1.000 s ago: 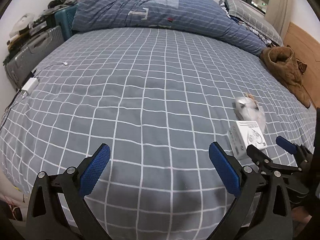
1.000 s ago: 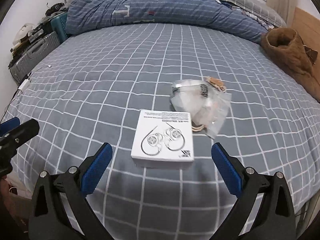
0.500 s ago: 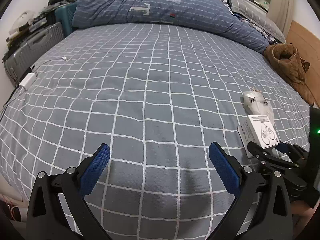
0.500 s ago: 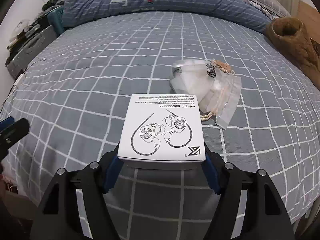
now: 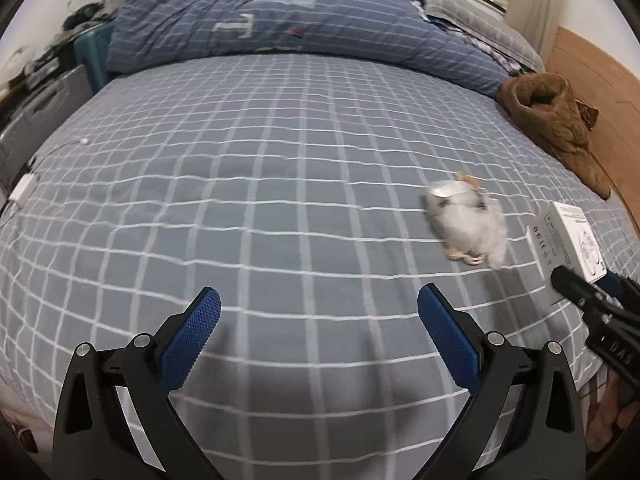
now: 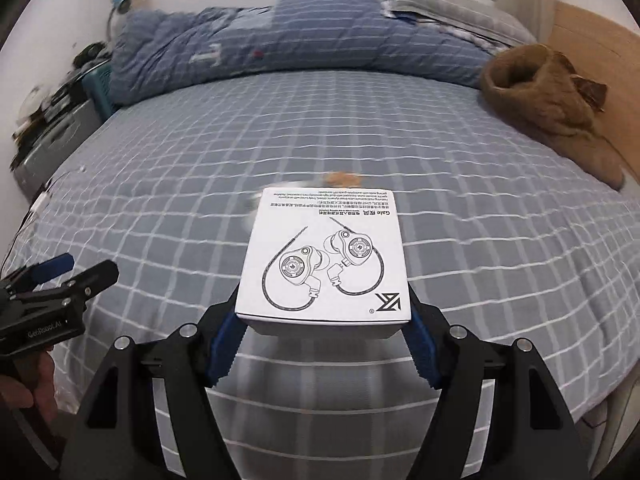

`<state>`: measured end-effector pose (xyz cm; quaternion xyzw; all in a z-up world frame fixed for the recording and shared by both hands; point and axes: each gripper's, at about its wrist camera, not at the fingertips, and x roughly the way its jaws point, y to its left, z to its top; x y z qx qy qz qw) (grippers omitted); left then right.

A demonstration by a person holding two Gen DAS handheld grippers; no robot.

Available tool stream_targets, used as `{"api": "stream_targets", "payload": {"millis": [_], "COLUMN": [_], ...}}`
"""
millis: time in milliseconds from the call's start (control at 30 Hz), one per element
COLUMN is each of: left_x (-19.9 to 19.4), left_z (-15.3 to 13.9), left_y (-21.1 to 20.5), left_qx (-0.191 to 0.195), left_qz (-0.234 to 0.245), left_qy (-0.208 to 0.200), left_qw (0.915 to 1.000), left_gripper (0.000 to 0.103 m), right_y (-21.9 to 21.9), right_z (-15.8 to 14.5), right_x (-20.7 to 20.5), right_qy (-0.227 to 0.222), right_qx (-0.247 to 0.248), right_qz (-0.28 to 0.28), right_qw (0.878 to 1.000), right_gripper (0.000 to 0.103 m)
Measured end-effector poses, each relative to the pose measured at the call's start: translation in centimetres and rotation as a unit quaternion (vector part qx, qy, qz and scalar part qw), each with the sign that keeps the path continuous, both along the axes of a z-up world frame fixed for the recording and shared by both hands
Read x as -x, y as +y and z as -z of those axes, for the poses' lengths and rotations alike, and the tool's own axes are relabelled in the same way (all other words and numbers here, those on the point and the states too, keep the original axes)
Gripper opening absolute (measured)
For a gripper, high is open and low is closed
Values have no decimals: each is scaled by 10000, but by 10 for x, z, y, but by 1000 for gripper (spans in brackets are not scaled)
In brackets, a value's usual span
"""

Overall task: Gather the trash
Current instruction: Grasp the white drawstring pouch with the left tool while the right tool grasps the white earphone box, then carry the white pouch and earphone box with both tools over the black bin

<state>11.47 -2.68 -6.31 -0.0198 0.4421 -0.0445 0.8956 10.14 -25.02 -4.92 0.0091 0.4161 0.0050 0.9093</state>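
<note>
1. The white earphone box (image 6: 324,256) is the trash item in play. It sits clamped between the blue pads of the right gripper (image 6: 323,336), lifted clear of the bed (image 6: 500,264), printed top facing up with the earbud drawing on it. From the left wrist view the same box (image 5: 576,240) shows at the far right, above the sheet near the bed's right edge.
2. The right claw is roughly 2/3 open, jaws pressed on the box's 2 side walls.
3. The crumpled clear plastic bag (image 5: 468,220) with a beige cord lies on the sheet just beyond the box, toward the right side of the bed. It is blurry, so details are hard to call.
4. The left gripper (image 5: 318,332) hangs over the near edge of the bed, jaws spread wide with nothing between them.
5. Further out: a blue striped duvet (image 5: 280,28) is bunched along the far edge, and a brown fuzzy garment (image 5: 556,120) lies at the far right corner by the wooden headboard (image 5: 592,76).
6. A white charger (image 5: 22,192) and cable rest at the left edge.
</note>
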Motion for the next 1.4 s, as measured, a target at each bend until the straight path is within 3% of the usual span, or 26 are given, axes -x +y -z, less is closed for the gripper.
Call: {"api": "stream_targets", "payload": {"millis": [467, 667, 933, 1067, 1200, 1300, 1400], "left_x": [-40, -71, -102, -107, -107, -104, -102], "left_z": [21, 37, 52, 57, 59, 57, 55], "left_y": [-112, -146, -158, -155, -154, -155, -152], "left_qx": [94, -6, -99, -4, -54, -114, -77], "left_qz": [630, 734, 636, 584, 603, 631, 610], "left_qy": [166, 208, 241, 229, 211, 186, 189], "left_qw": [9978, 9971, 9976, 9980, 9979, 9978, 9979], "left_gripper": [97, 97, 97, 81, 58, 47, 42], "right_y": [-115, -129, -130, -127, -126, -123, -122], "right_z": [11, 12, 22, 27, 28, 29, 29], "right_x": [-1, 1, -9, -12, -14, -14, -14], "right_qy": [47, 56, 166, 203, 222, 233, 239], "right_qx": [-103, -217, -294, -289, -285, -270, -260], "right_qz": [703, 792, 725, 699, 668, 652, 644], "right_qw": [9975, 9966, 9968, 9969, 9971, 9972, 9973], "right_gripper": [68, 68, 68, 68, 68, 68, 68]}}
